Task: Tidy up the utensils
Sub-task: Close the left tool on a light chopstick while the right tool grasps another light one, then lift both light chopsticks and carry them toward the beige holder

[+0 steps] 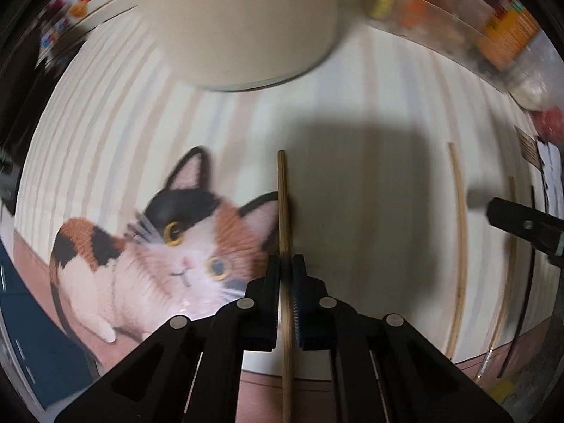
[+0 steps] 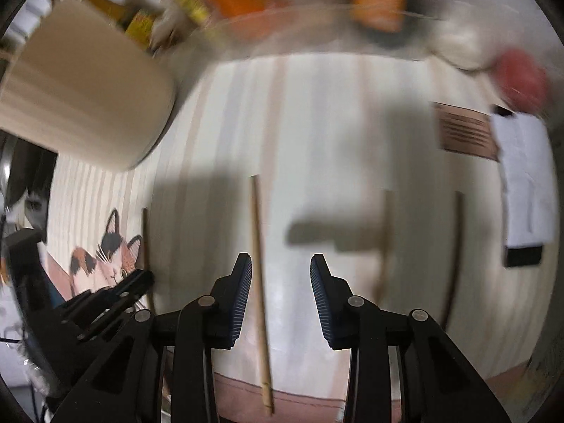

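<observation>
My left gripper [image 1: 286,264] is shut on a brown wooden chopstick [image 1: 282,190] that points away over the cat-print mat. A cream cylindrical holder [image 1: 232,24] stands at the far side of the mat; it also shows in the right wrist view [image 2: 81,105]. My right gripper [image 2: 281,264] is open above a pale chopstick [image 2: 259,246] that lies on the mat between its fingers. Two darker chopsticks [image 2: 386,239] [image 2: 454,253] lie further right. In the left wrist view the pale chopstick [image 1: 460,232] lies right of centre, and the right gripper's finger [image 1: 521,225] shows at the right edge.
The mat [image 1: 352,123] is striped with a calico cat picture [image 1: 169,246] at the left. Behind it stands a clear bin of packets and jars [image 2: 317,7]. A red round object [image 2: 521,77] and white paper [image 2: 525,176] lie at the right.
</observation>
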`<state>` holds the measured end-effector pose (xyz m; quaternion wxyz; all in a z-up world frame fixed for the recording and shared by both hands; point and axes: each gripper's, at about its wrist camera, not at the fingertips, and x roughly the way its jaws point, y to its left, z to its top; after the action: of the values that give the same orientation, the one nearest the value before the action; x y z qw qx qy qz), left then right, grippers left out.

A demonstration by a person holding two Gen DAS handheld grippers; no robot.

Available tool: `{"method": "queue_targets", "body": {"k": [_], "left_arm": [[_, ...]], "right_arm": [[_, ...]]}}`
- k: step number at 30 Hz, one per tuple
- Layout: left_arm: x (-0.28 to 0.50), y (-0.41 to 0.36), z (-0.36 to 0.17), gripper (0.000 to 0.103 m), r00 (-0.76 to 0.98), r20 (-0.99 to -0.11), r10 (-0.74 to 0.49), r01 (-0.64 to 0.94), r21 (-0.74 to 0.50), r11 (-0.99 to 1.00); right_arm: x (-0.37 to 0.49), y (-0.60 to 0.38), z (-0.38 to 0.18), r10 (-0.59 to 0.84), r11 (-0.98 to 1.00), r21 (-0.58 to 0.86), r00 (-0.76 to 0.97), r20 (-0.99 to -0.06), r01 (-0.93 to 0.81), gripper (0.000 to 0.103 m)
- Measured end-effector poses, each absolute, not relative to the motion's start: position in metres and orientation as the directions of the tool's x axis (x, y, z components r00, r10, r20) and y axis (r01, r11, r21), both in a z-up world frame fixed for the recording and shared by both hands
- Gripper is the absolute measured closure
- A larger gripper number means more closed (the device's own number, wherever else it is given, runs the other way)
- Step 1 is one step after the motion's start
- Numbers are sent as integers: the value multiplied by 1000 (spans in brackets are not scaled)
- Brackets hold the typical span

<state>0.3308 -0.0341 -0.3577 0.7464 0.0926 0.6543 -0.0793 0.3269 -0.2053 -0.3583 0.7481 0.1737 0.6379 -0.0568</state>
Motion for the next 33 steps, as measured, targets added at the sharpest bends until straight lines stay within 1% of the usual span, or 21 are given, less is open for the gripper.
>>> {"method": "queue_targets", "body": {"k": [2,3,5,6,8,11,13,16,24,27,28,33], "left_arm": [[331,-28,-357,99,129,-992,-4,218,24,976],[331,-26,-357,99,125,-992,-15,209,12,978],[332,-24,-356,99,120,-992,-25,202,0,979],[331,-24,-356,99,117,-993,-30,200,-6,980],[329,-20,-354,96,111,-993,-42,195,-20,981],[337,-6,-359,94,100,-993,-58,189,-38,981],[342,-8,-360,94,100,-993,-63,186,-43,982],[347,0,-359,94,94,-994,-53,192,-35,981],[348,-2,-360,94,94,-995,-44,192,-25,981],[347,-1,-359,94,94,-995,-45,195,-26,980],[346,-13,-362,94,94,-995,-44,192,-25,981],[346,-5,-360,94,94,-995,-43,192,-24,981]], "right_arm": [[338,-194,-367,121,949,157,143,-982,275,67],[341,-189,-371,112,955,141,123,-986,262,69],[343,-181,-382,92,966,106,71,-993,237,93],[342,-178,-381,71,970,88,80,-994,226,95],[337,-173,-386,65,978,75,61,-996,197,96],[327,-173,-394,99,977,100,14,-995,188,96],[325,-173,-398,110,980,107,-5,-994,169,96],[327,-179,-405,140,972,132,-30,-990,193,97],[329,-172,-417,115,974,103,-49,-992,202,97],[318,-173,-413,107,976,95,-50,-993,196,97],[322,-177,-411,105,976,94,-51,-993,195,97],[327,-177,-408,93,978,81,-56,-994,191,97]]}}
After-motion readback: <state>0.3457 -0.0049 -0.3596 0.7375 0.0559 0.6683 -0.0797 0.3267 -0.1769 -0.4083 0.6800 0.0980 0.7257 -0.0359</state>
